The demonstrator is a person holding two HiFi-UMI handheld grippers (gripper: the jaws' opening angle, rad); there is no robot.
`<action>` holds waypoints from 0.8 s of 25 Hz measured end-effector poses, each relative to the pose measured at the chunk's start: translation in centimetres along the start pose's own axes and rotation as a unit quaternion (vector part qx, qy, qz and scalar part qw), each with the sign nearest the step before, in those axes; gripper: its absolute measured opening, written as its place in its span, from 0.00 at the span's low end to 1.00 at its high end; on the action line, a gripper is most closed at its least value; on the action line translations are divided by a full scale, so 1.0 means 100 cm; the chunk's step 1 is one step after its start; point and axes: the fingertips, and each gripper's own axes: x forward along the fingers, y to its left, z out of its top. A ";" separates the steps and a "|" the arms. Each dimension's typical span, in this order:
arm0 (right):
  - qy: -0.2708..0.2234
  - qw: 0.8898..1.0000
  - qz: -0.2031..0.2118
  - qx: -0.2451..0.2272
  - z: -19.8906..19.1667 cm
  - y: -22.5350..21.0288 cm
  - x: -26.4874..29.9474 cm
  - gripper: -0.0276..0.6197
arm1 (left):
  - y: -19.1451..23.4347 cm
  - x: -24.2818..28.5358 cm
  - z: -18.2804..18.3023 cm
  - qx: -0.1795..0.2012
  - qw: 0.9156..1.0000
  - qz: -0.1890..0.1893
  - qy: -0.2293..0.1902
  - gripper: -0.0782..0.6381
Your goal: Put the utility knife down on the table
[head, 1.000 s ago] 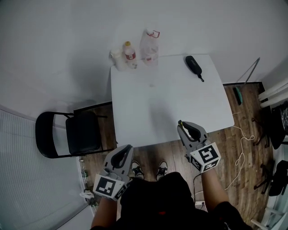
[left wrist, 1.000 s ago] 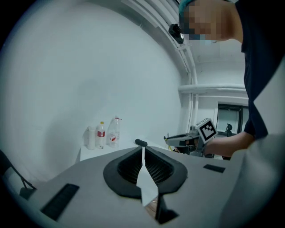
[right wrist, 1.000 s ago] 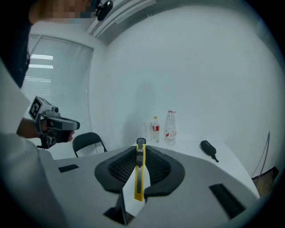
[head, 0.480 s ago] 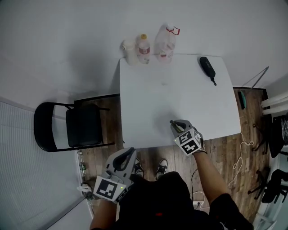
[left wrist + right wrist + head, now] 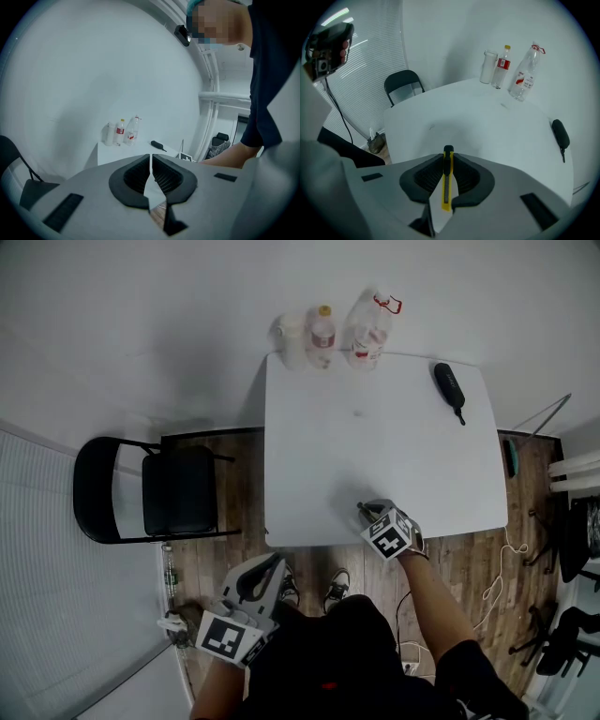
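A yellow and black utility knife (image 5: 447, 180) is clamped between the jaws of my right gripper (image 5: 448, 161), its black tip sticking out past the pads. In the head view that right gripper (image 5: 367, 513) hovers low over the near edge of the white table (image 5: 394, 437), with the knife's tip (image 5: 361, 508) just showing. My left gripper (image 5: 267, 570) hangs off the table, below its near left corner and over the wood floor. Its jaws are closed together with nothing between them (image 5: 151, 164).
At the table's far edge stand a white cup (image 5: 292, 336) and two plastic bottles (image 5: 323, 334) (image 5: 368, 329). A black oblong object (image 5: 450, 386) lies at the far right corner. A black folding chair (image 5: 155, 502) stands left of the table. Cables and dark gear lie on the floor at right.
My right gripper has carried the knife forward and down, from beyond the table's near edge to low over its near part. The left gripper has kept its place off the table.
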 end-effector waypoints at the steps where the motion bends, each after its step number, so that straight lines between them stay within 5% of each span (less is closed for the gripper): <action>1: 0.004 1.000 0.005 0.003 -0.002 0.001 0.002 0.16 | 0.001 -0.001 -0.002 -0.002 1.000 -0.001 0.000 0.16; 13: -0.013 0.999 0.000 0.032 -0.003 -0.005 0.003 0.16 | 0.007 -0.008 -0.010 -0.017 1.000 0.001 0.013 0.16; 17: -0.085 0.993 -0.017 0.084 0.022 -0.010 -0.032 0.16 | 0.008 -0.011 -0.006 -0.007 1.000 -0.007 0.010 0.16; 20: -0.170 0.974 0.008 0.151 0.050 -0.005 -0.076 0.15 | 0.004 -0.012 0.003 -0.001 1.000 -0.018 0.002 0.16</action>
